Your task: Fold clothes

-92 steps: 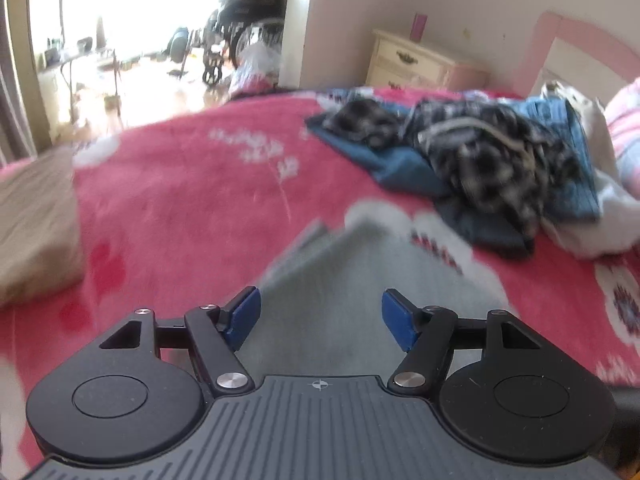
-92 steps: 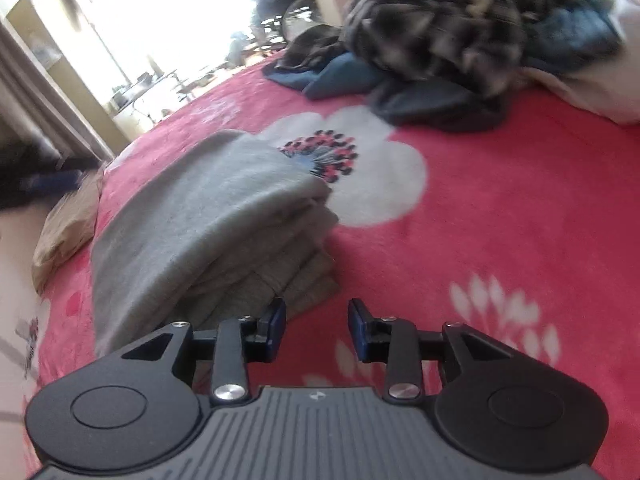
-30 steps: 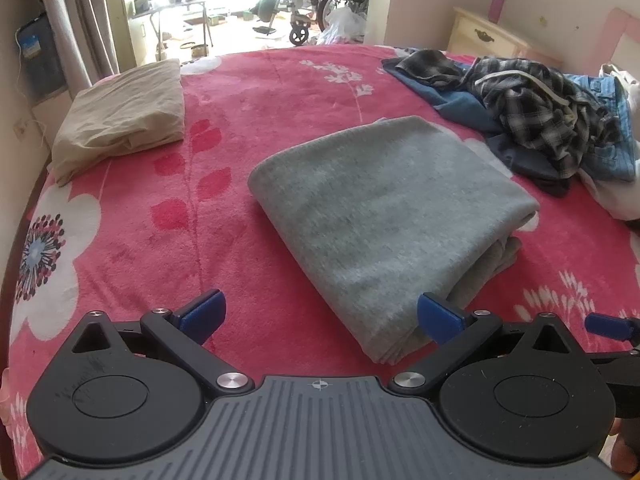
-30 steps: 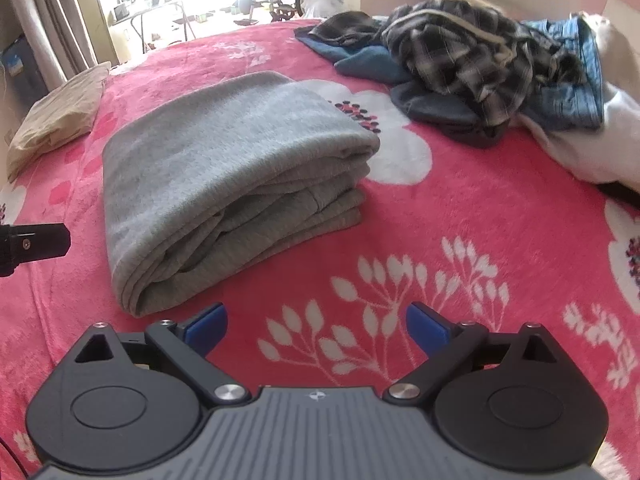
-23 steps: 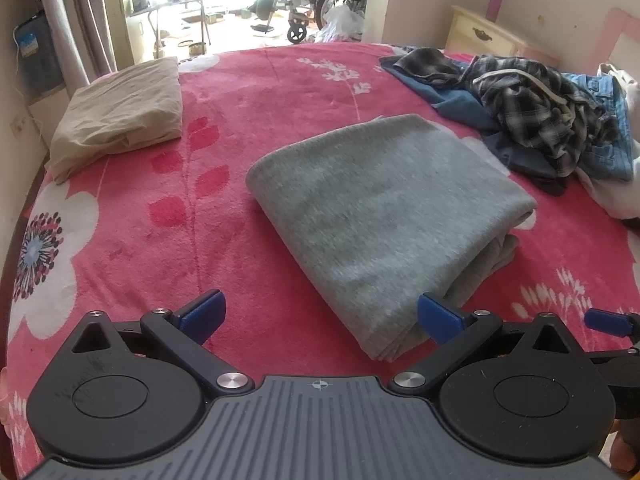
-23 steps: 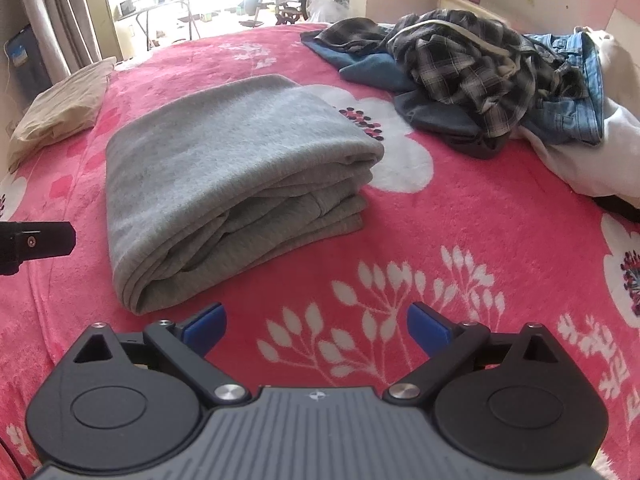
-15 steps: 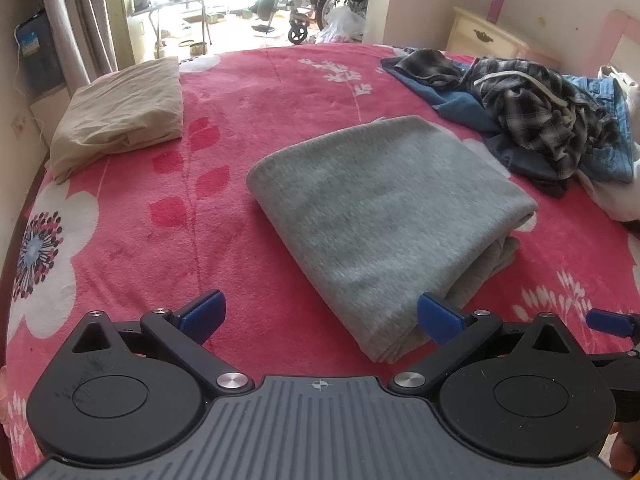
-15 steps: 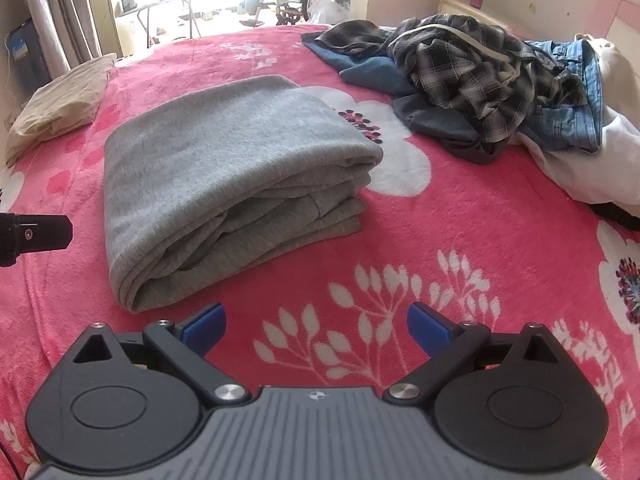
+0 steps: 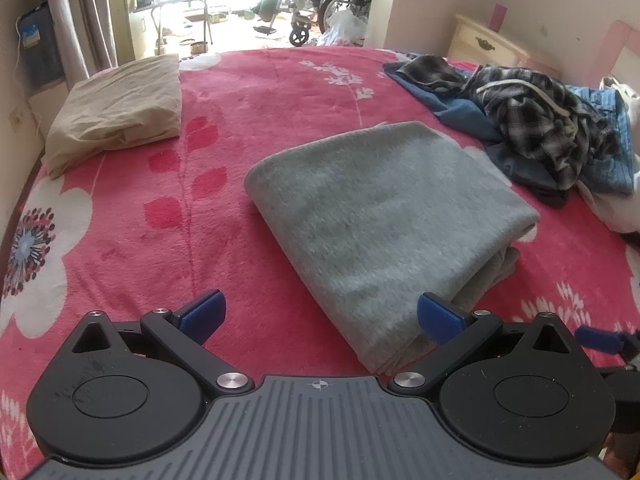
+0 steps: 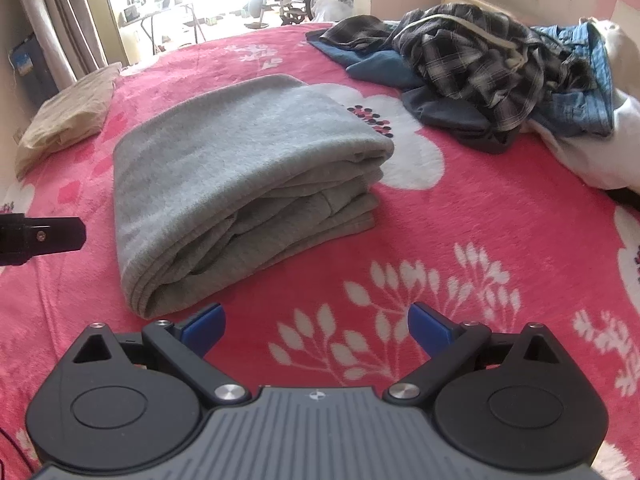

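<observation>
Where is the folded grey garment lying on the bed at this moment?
The folded grey garment lies mid-bed on the pink floral blanket, ahead of both open grippers; the beige folded cloth is to its left and the pile of unfolded clothes to its right.

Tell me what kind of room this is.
Most likely a home bedroom: a bed with a pink floral blanket, a nightstand by the wall, and a pile of clothes beside a folded grey garment.
</observation>
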Available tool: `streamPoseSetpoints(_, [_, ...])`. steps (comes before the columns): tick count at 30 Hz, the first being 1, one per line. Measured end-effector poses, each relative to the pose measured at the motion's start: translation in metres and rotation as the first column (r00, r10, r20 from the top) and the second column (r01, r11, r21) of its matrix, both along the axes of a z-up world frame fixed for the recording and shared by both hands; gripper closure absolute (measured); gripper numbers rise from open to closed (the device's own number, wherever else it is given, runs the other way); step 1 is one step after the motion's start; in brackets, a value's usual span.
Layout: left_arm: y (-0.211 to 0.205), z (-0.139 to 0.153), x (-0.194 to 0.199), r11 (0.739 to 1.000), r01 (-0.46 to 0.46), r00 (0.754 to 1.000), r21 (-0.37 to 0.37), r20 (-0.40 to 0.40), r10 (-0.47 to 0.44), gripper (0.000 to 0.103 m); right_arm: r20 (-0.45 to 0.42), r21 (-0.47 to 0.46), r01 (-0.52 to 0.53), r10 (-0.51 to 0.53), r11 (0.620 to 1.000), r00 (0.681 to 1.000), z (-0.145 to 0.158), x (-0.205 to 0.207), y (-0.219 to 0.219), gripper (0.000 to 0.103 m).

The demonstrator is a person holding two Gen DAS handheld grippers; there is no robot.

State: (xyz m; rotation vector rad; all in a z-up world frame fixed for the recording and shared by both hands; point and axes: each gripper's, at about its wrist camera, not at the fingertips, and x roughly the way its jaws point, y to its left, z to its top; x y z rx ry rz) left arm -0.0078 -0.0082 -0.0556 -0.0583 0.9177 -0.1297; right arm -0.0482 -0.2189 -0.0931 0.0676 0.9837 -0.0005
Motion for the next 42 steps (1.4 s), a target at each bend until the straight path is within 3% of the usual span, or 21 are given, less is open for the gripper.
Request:
streamPoseSetpoints(7, [0.010,-0.008,0.015,0.998,-0.035,0.999,-0.056,0.009,0.035,0.000,-0.003,0.080,-0.017,0.018,0.997,1.000,-0.006,0.003,-0.003,0.003])
streamPoseSetpoints(19, [0.026,-0.017,0.023,0.994,-0.081,0.996,-0.076,0.013,0.083,0.000,-0.002,0.177,-0.036,0.037,0.984,0.999,-0.014,0.006,0.002,0.003])
streamPoseSetpoints(22, [0.034,-0.014,0.022,0.991,-0.103,0.994,-0.090,0.021,0.105,0.000,0.001,0.265,-0.019,0.019,0.964,1.000,-0.016,0.007,-0.005,0.003])
streamPoseSetpoints(24, [0.041,-0.012,0.022,0.987,-0.123,0.992,-0.102,0.022,0.126,0.000,-0.020,0.363,0.037,-0.032,0.931,0.999,-0.020,0.009,-0.017,0.003])
streamPoseSetpoints(28, [0.056,-0.008,0.021,0.977,-0.170,0.985,-0.132,0.020,0.174,0.000,-0.110,0.537,0.162,-0.122,0.828,0.986,-0.033,0.025,-0.039,0.003])
streamPoseSetpoints(31, [0.064,-0.008,0.020,0.972,-0.191,0.981,-0.139,0.014,0.194,0.000,-0.113,0.625,0.170,-0.128,0.762,0.985,-0.038,0.038,-0.041,0.003])
streamPoseSetpoints(33, [0.069,-0.009,0.019,0.969,-0.199,0.979,-0.146,0.008,0.202,0.000,-0.112,0.696,0.172,-0.131,0.698,0.985,-0.044,0.043,-0.040,0.003])
streamPoseSetpoints(40, [0.072,-0.014,0.019,0.964,-0.198,0.980,-0.176,-0.003,0.200,0.000,-0.212,0.780,0.291,-0.203,0.554,0.956,-0.086,0.053,-0.036,0.003])
streamPoseSetpoints(42, [0.073,-0.016,0.019,0.963,-0.199,0.980,-0.182,-0.004,0.201,0.000,-0.199,0.793,0.283,-0.208,0.540,0.957,-0.090,0.050,-0.034,0.000])
